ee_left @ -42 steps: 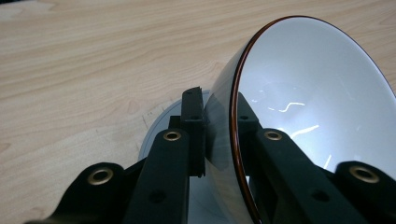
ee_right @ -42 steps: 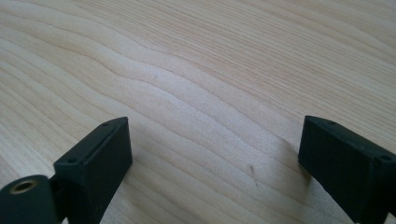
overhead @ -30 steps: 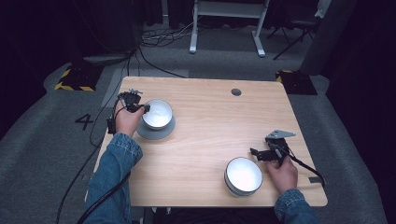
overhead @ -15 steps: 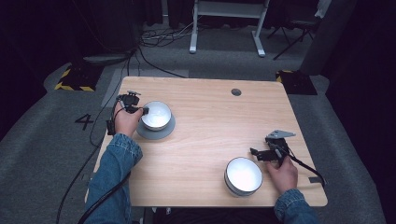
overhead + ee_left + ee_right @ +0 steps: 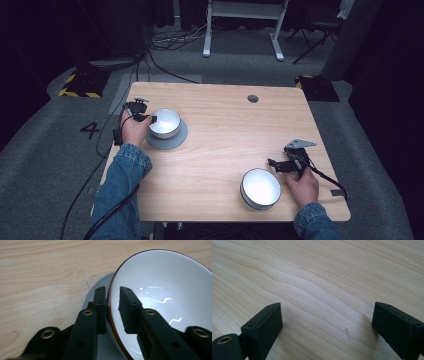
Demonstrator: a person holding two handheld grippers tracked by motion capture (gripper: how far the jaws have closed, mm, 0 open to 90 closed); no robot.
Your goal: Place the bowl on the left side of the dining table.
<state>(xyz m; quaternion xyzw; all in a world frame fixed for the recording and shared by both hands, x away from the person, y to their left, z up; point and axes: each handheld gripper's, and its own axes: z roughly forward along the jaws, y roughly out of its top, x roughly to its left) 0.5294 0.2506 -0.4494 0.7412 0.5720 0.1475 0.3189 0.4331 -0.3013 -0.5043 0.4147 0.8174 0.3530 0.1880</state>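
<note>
Little has shifted since the earlier frames: both hands and both bowls sit where they were. Left claw (image 5: 113, 312) clamped on the near rim of the white bowl (image 5: 164, 122), one jaw inside the wall, one outside; the bowl tips toward it. That bowl has a thin dark rim, a glossy inside, nothing in it. It rests on a grey saucer (image 5: 176, 141), which lies flat on the table (image 5: 225, 135) near the table's left edge. Right claw (image 5: 274, 164) open wide, holding nothing, low over bare wood close to the table's right edge. Second bowl (image 5: 260, 188), also white inside and empty, stands just left of the right hand (image 5: 301, 186), near the table's front edge. Table is pale wood, with a round cable hole (image 5: 253, 98) toward its far edge. Grey carpet around the table; dark room beyond.
</note>
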